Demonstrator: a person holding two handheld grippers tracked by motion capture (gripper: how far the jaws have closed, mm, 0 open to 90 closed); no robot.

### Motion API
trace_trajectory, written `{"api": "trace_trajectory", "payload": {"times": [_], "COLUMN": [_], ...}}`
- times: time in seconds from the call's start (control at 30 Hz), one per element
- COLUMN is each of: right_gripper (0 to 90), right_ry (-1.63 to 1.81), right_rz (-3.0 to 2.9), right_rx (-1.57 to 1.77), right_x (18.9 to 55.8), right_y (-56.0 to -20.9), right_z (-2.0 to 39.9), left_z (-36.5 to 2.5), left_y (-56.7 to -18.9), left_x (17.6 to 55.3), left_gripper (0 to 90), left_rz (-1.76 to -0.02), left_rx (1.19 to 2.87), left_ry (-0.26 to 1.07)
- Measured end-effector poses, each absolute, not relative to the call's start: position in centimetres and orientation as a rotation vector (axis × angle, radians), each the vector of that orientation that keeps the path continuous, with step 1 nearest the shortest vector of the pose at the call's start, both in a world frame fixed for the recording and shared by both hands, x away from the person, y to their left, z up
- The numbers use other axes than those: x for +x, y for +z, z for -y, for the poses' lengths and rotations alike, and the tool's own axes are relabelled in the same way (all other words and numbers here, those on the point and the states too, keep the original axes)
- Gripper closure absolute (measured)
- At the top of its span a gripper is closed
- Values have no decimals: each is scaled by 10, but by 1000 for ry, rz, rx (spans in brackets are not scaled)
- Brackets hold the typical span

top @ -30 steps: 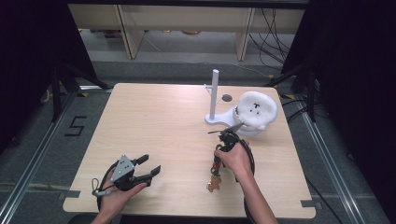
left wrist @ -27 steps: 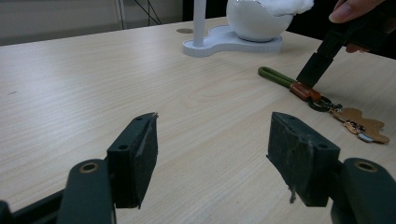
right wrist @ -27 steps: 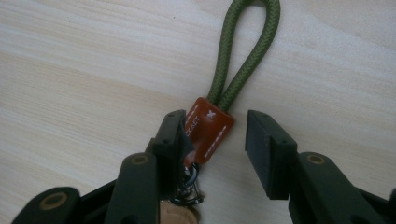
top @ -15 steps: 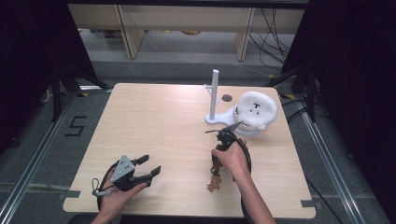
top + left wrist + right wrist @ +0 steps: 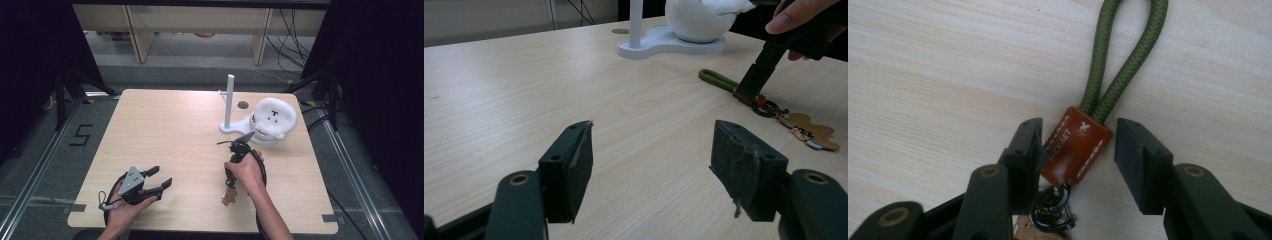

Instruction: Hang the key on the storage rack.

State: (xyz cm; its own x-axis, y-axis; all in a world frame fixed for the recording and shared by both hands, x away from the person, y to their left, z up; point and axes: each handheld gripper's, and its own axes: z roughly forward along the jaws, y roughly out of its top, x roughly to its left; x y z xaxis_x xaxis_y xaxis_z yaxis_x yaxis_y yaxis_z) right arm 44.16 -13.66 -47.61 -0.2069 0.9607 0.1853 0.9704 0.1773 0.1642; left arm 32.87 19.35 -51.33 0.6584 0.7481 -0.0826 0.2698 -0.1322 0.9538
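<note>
Hovering with jaws apart around the keychain's leather tab (image 5: 1075,150) flat on the table (image 5: 165,140), the right gripper (image 5: 1078,150) risks pinching off-centre, so it twists out.

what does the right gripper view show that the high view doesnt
The right gripper view alone shows the brown leather tab with white stitching and stamped lettering, the weave of the green cord loop, the dark metal ring under the tab, and a gap beside one pad. The high view alone shows the white stand, the white round thing and the left gripper. Both show the wooden table, the keychain and the right gripper, whose jaws have just been opening.
</note>
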Motion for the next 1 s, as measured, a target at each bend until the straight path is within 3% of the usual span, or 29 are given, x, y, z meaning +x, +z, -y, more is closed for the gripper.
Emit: {"api": "trace_trajectory", "payload": {"times": [0.27,0.47,0.53,0.57,1.0], "right_gripper": [559,610,650,723,786], "right_ry": [-342,-281,-293,-323,-443], "right_rz": [2405,2407,2419,2390,2448], "right_rx": [-1962,-1961,-1936,-1908,-1836], "right_x": [443,442,443,443,436], "right_y": [-477,-476,-476,-476,-470], "right_z": [132,130,130,130,140], "left_z": [-194,-194,-194,-194,-194], "left_y": [-514,-514,-514,-515,-515], "left_x": [330,329,329,329,329], "left_gripper": [328,327,327,328,328], "left_rz": [-822,-822,-822,-824,-834], "left_rx": [1692,1692,1692,1692,1703], "left_ry": [505,503,503,501,501]}}
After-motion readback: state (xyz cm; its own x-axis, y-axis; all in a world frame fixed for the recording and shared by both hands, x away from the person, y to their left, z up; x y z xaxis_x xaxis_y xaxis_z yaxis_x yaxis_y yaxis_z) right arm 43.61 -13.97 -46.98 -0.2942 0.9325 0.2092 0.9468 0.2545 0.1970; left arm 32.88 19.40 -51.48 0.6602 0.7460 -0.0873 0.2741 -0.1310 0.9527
